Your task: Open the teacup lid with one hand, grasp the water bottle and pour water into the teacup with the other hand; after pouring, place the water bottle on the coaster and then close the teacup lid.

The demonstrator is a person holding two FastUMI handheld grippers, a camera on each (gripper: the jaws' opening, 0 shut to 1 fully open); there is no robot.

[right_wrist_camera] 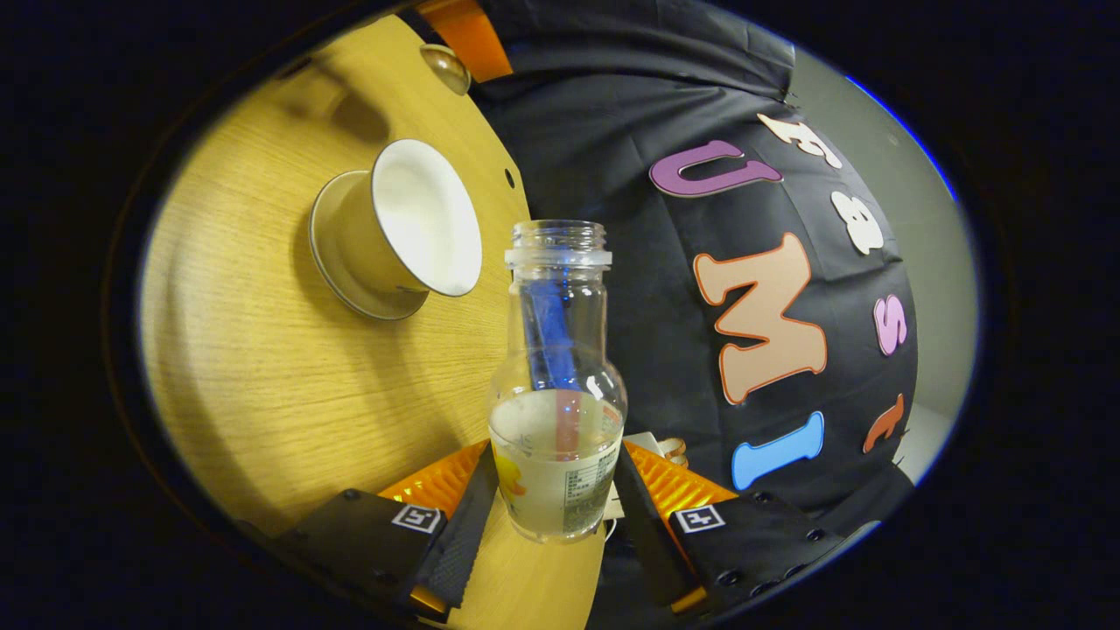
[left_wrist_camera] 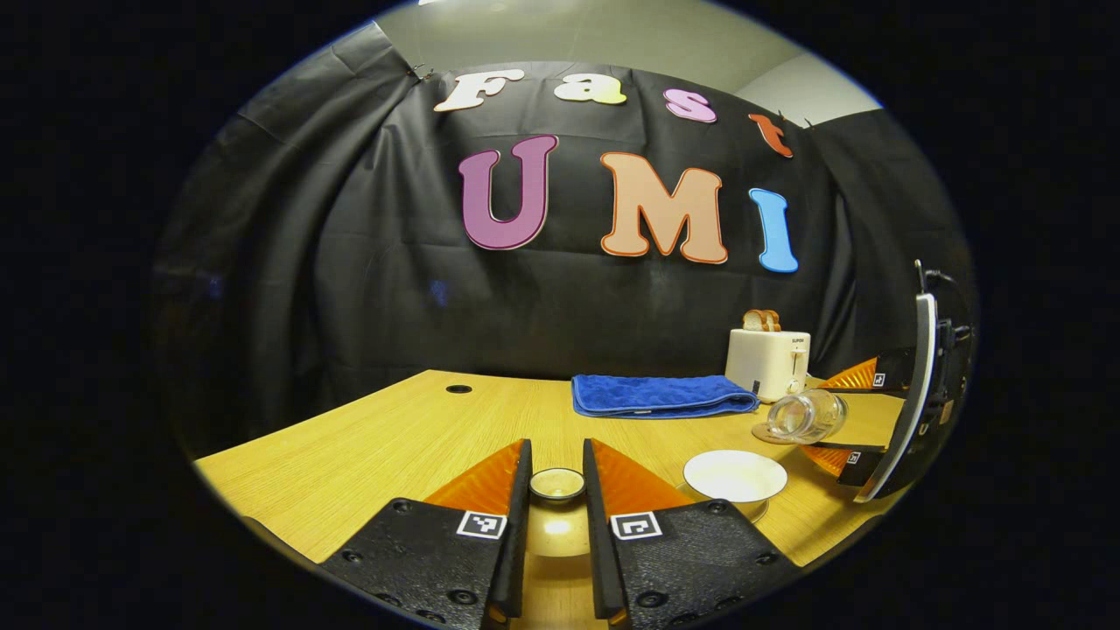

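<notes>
Two grippers are seen above the wooden surface [left_wrist_camera: 367,446]. The water bottle [right_wrist_camera: 560,385], clear plastic, about one third full, is clamped low on its body by the right gripper [right_wrist_camera: 553,516] and tilted toward the open teacup [right_wrist_camera: 398,232]; it is judged light, smooth and easily squeezed, so a moderate grip is advised. The lid [left_wrist_camera: 557,484], judged fragile ceramic, is pinched at its knob by the left gripper [left_wrist_camera: 557,499]. The coaster [left_wrist_camera: 763,433] lies under the bottle.
</notes>
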